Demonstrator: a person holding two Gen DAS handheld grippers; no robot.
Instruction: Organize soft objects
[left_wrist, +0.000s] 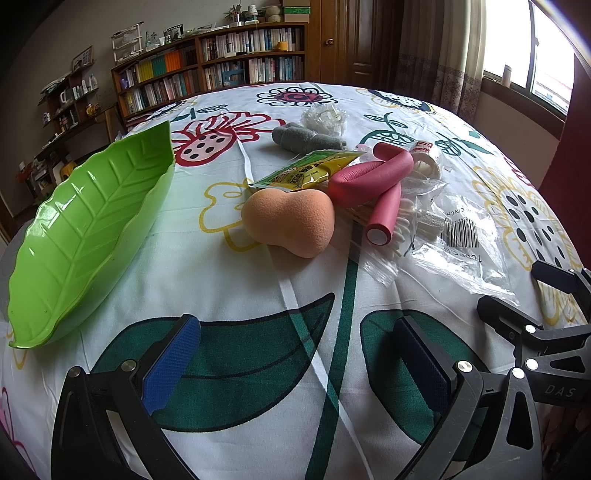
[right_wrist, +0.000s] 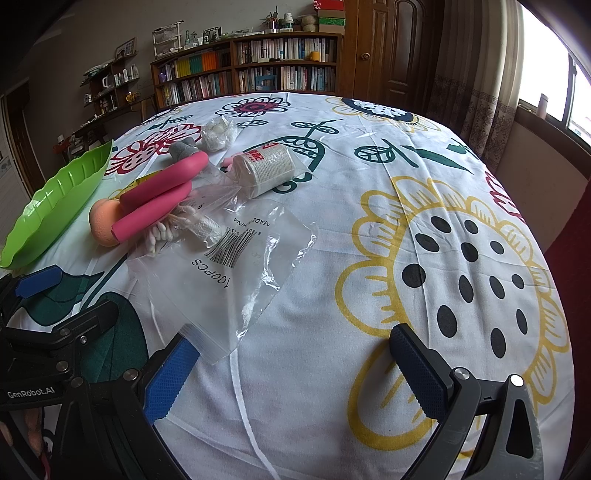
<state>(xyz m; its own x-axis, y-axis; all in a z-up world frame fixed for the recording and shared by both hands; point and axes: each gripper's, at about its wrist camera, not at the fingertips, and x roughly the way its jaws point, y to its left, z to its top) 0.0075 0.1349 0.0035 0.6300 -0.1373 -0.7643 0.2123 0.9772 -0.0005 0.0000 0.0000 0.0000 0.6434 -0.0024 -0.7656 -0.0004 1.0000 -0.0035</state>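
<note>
Bottom of the left wrist view: left gripper (left_wrist: 297, 354) w/ jaws spread wide, nothing between the blue pads (left_wrist: 173, 363), hovering over the floral tablecloth (left_wrist: 236, 295) above a big green leaf print. At the lower right edge of that view, the right gripper's black frame pokes in. In the right wrist view the right gripper (right_wrist: 291, 363) is also released, jaws wide apart, empty; its left pad sits just at the near corner of the clear zip bag (right_wrist: 255, 266), can't tell if touching.

Mid frame, left wrist view: green leaf-shaped tray (left_wrist: 85, 236) at left, nothing in it, near tip toward the camera. Right of it, apart from the tray, is the pile of soft things. Nearest is the orange makeup sponge (left_wrist: 286, 223), lying on the cloth. Just beside it on the right are pink foam rollers (left_wrist: 369, 177), crossing each other; one end faces the camera. Under the rollers: cotton swabs (left_wrist: 400, 230) and the clear zip bag w/ barcode, spreading to the right. A yellow-green snack packet (left_wrist: 314, 170) lies behind the sponge, touching it.

Farther back: grey rolled cloth (left_wrist: 306, 139), a white bandage roll (left_wrist: 428, 158) in wrap at right, and a crinkly clear bundle (left_wrist: 325, 118) behind.

Upper left of frame: bookshelf (left_wrist: 221, 66) along the wall. Upper right: curtain (left_wrist: 439, 48) and window.
</note>
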